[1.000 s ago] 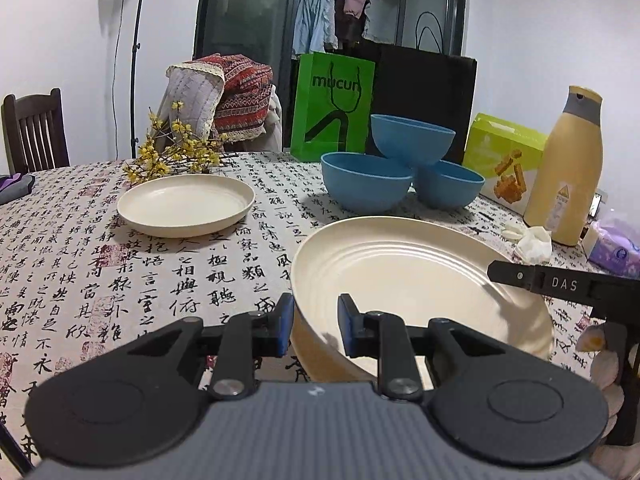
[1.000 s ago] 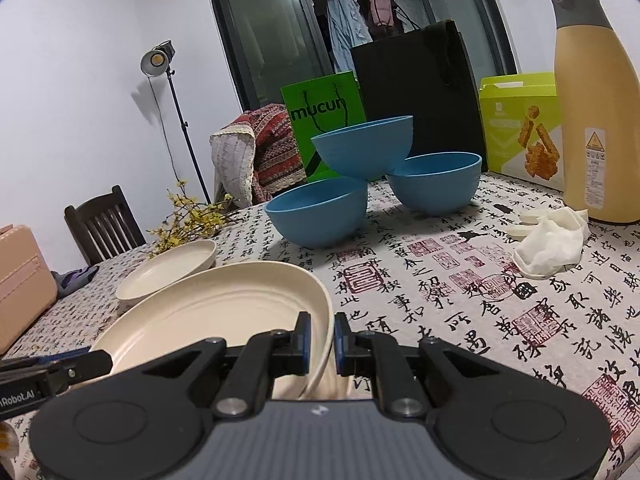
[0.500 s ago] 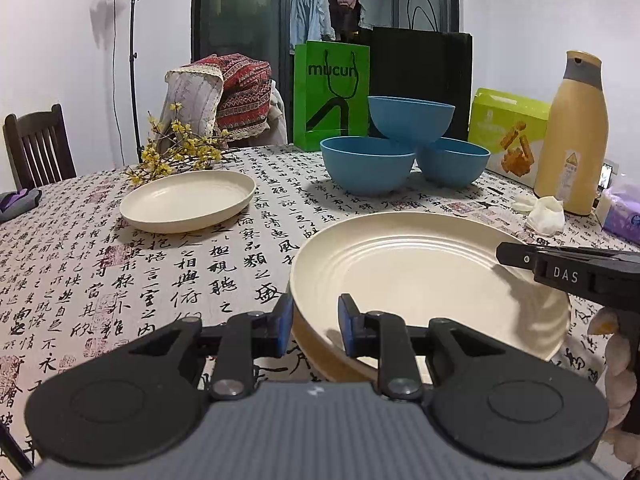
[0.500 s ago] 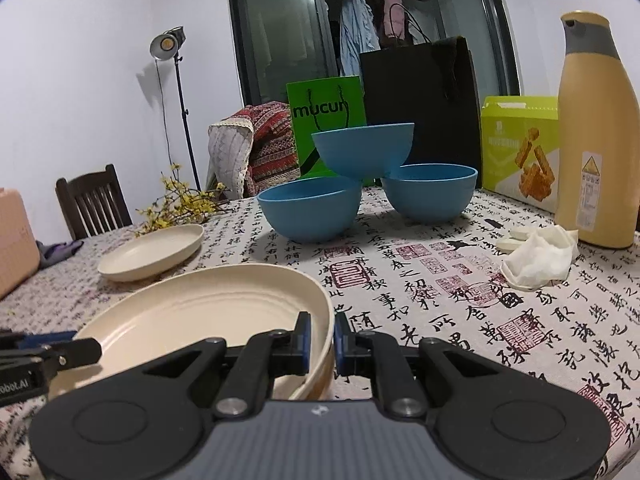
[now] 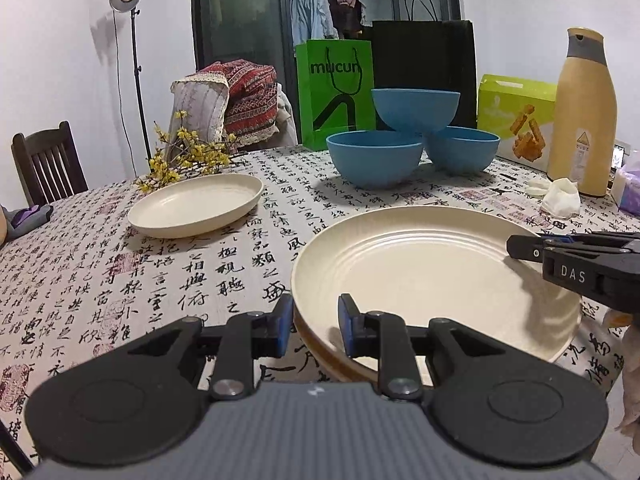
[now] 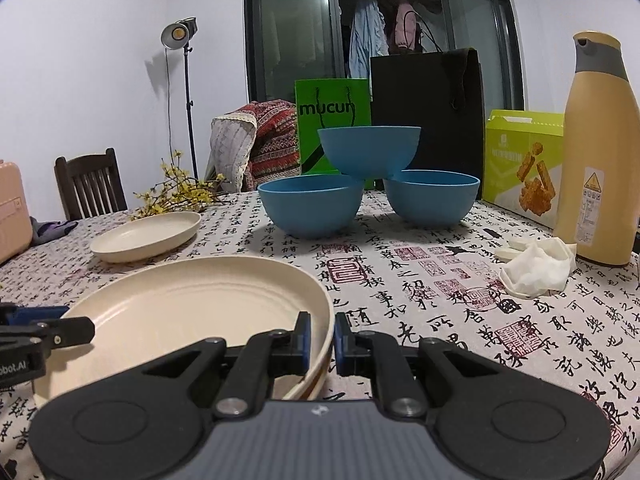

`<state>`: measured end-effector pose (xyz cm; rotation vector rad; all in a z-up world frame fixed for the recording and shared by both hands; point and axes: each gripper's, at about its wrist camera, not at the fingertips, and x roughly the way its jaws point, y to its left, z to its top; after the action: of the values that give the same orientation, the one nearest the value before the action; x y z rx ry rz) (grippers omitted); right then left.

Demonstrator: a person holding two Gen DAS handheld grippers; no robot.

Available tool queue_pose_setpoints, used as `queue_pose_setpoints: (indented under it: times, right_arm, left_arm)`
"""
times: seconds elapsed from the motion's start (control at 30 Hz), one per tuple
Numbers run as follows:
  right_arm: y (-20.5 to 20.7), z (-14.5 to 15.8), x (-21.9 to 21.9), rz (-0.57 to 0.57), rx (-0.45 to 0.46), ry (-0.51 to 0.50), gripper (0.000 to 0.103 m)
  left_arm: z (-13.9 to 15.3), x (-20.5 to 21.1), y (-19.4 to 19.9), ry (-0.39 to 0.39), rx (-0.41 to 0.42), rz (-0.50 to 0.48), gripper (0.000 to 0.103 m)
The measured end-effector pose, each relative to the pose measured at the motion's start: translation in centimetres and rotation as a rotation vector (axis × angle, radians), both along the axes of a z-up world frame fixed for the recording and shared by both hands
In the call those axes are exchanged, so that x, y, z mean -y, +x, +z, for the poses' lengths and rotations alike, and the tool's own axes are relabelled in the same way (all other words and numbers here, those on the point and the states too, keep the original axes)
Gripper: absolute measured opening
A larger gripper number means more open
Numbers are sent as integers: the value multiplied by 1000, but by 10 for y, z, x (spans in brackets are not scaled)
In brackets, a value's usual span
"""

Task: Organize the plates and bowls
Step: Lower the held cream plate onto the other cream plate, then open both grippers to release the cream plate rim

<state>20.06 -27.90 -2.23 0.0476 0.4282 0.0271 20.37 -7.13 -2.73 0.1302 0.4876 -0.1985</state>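
Both grippers grip the large cream plate [image 5: 436, 276] at once, one on each side of its rim. The left gripper [image 5: 312, 322] has its fingers narrowed on the near-left edge, one blue pad outside the rim and one inside the well. The right gripper [image 6: 320, 334] has its fingers almost shut on the opposite edge, pinching the thin rim between them. A darker rim showing under the cream one suggests a second plate beneath, though that is hard to tell.

The large plate sits low over the counter [image 5: 120, 280], at its near edge; whether it rests fully on the cloth cannot be told. The small cream plate [image 5: 196, 204] lies well apart to its far left, beside the yellow flower sprig [image 5: 180, 158]. The three blue bowls [image 5: 414, 140] stand beyond the large plate, two on the cloth and one perched across their rims.

The step in hand looks like carrying or setting down the large plate with two grips. The next move likely calls for keeping both grips level and moving together, so the plate does not twist, then gathering the small plate with it.
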Motion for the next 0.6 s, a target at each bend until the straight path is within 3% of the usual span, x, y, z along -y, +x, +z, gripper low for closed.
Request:
queue_pose_setpoints:
  times: [0.13, 0.4, 0.53, 0.6]
  right_arm:
    - [1, -3, 2, 3, -7, 11, 12]
    - [4, -4, 6, 14, -4, 54, 15]
    - [6, -1, 8, 18, 3, 69, 15]
    - [6, 0, 10, 31, 4, 87, 25]
  left_arm:
    - [-1, -1, 0, -10, 1, -2, 26]
    - [-1, -4, 0, -51, 6, -20, 40]
    - [4, -10, -2, -81, 26, -22, 57]
    - [8, -15, -3, -99, 37, -20, 67]
